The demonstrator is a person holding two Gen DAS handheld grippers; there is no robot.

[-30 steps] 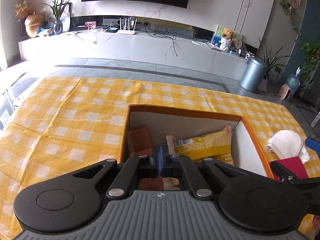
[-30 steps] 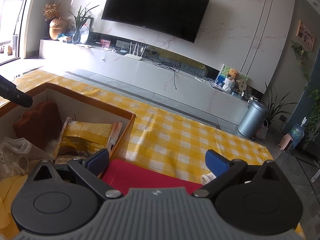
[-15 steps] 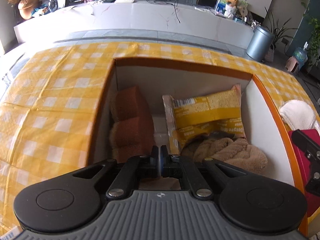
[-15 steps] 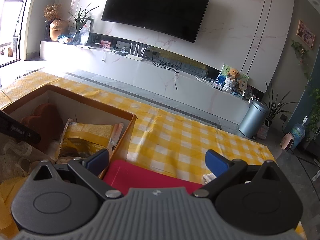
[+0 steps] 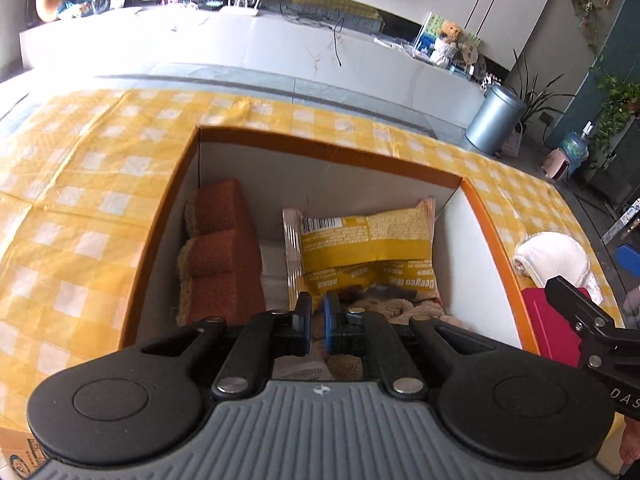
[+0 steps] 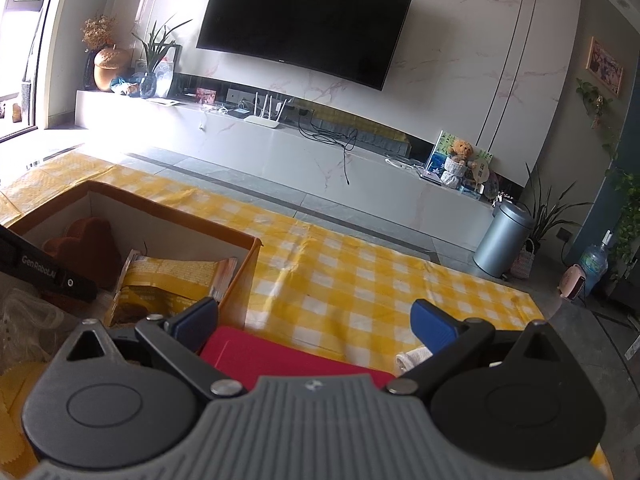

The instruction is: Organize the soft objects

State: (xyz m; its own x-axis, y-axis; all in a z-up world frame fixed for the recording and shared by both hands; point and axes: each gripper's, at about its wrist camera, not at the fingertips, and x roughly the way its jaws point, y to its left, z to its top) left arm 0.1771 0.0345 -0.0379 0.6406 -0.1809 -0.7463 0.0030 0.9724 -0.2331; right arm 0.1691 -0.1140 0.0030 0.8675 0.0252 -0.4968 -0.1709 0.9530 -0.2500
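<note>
Your left gripper (image 5: 316,322), jaws just parting and pressing nothing, hangs over the beige plush (image 5: 396,308) inside the orange box (image 5: 328,151). Your right gripper (image 6: 316,320) gapes open above the red cloth (image 6: 280,356); next, likely grip it and carry it toward nine o'clock into the box.

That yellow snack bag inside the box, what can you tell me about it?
The yellow snack bag is a crinkly, glossy packet with crimped end seals, a barcode and small print, seemingly printed upside down from this angle. It lies sloped inside the orange-rimmed box, leaning toward the back wall. A beige fluffy plush overlaps its near edge; brown plush lies to its left, apart.
</note>
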